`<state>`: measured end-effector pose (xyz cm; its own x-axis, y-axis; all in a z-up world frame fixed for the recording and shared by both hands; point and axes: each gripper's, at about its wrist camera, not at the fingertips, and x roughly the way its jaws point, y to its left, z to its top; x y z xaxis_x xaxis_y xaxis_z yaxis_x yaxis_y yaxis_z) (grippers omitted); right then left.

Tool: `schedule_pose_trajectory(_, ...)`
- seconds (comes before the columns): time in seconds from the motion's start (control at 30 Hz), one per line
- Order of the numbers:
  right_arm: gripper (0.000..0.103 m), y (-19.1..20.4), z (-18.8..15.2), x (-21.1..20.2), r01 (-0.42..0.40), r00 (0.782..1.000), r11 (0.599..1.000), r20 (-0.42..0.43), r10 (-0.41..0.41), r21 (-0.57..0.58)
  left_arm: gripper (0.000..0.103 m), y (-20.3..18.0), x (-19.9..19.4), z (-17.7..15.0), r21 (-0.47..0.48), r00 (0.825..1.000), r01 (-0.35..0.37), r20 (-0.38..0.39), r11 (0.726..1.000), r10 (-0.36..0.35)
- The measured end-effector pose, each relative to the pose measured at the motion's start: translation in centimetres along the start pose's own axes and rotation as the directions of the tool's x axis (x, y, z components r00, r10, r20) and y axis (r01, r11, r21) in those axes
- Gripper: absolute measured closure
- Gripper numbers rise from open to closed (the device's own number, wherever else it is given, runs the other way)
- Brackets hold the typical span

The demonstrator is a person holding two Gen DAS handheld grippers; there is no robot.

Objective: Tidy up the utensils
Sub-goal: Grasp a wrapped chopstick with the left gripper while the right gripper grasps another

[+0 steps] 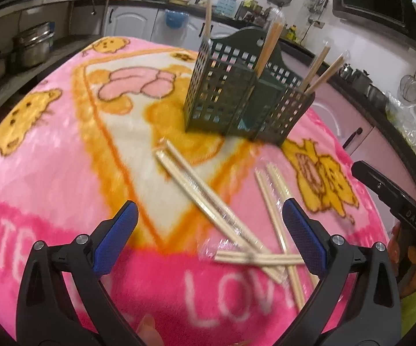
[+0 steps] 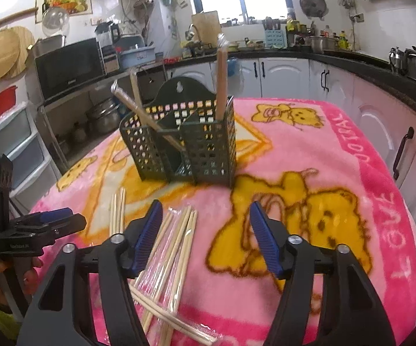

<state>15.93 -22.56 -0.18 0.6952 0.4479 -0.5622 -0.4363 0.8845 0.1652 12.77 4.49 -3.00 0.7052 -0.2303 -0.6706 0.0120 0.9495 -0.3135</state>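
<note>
The dark green perforated plastic caddy (image 2: 183, 141) on the pink teddy-bear blanket (image 2: 337, 155) over the desk already holds several wrapped wooden chopsticks (image 2: 222, 77). More wrapped pairs (image 1: 208, 193) lie crossed in front of the caddy, still to sort. The left gripper (image 1: 209, 239) and right gripper (image 2: 205, 239) hover there, fingers spread, empty.

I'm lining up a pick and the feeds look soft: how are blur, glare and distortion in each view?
Left wrist view: motion blur smears the loose chopsticks and blanket; the window behind is blown out; fisheye bows the table. Right wrist view: sharper, the green holder reads clearly, plastic wrappers on the chopsticks glint, window bright, edges curved and vignetted.
</note>
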Motion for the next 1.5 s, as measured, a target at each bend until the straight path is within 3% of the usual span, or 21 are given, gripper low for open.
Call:
schedule_pose_trajectory(0.23,0.072,0.4,-0.7,1.3,-0.019,0.998,1.000,-0.057,0.017,-0.021,0.011,0.8,-0.1,-1.5,-0.027,0.997,0.043,-0.060,0.999,-0.044)
schedule_pose_trajectory(0.3,0.072,0.3,-0.9,1.5,-0.023,0.998,1.000,-0.066,0.021,-0.016,0.022,1.2,0.0,-2.0,-0.053,0.994,0.069,-0.084,0.996,-0.073)
schedule_pose_trajectory(0.5,0.072,0.0,-1.1,1.6,-0.016,0.998,1.000,-0.068,0.016,-0.002,0.036,1.7,0.1,-3.1,-0.131,0.971,0.174,-0.142,0.976,-0.192)
schedule_pose_trajectory(0.63,0.072,-0.1,-1.0,2.0,-0.017,0.997,1.000,-0.075,0.016,0.000,0.038,1.6,0.7,-3.2,-0.174,0.954,0.221,-0.165,0.960,-0.250)
schedule_pose_trajectory(0.77,0.072,0.0,-1.0,2.3,-0.020,0.996,1.000,-0.083,0.019,-0.008,0.039,1.4,1.5,-2.8,-0.193,0.951,0.227,-0.167,0.955,-0.260)
schedule_pose_trajectory(0.97,0.072,-0.1,-0.5,4.5,-0.040,0.986,0.999,-0.164,0.039,-0.005,0.041,0.9,2.6,-2.0,-0.201,0.951,0.218,-0.175,0.955,-0.254)
schedule_pose_trajectory(1.1,0.072,0.0,-0.3,6.7,-0.057,0.971,0.998,-0.233,0.057,0.005,0.059,0.4,3.0,-1.9,-0.171,0.963,0.178,-0.173,0.969,-0.208)
schedule_pose_trajectory(1.17,0.076,0.0,-0.3,7.7,-0.057,0.963,0.998,-0.263,0.059,0.013,0.063,0.2,3.0,-1.9,-0.159,0.967,0.160,-0.173,0.974,-0.187)
schedule_pose_trajectory(1.27,0.078,0.1,-0.4,8.7,-0.050,0.954,0.999,-0.296,0.047,-0.002,0.091,0.7,3.1,-1.9,-0.168,0.966,0.158,-0.175,0.973,-0.188)
schedule_pose_trajectory(1.4,0.078,0.7,-0.4,9.6,-0.052,0.946,0.998,-0.321,0.038,-0.034,0.101,1.0,3.2,-1.9,-0.168,0.964,0.167,-0.178,0.972,-0.196)
schedule_pose_trajectory(1.5,0.078,1.3,-0.4,10.2,-0.044,0.942,0.997,-0.335,0.022,-0.058,0.101,0.9,2.8,-1.6,-0.156,0.966,0.178,-0.161,0.971,-0.203)
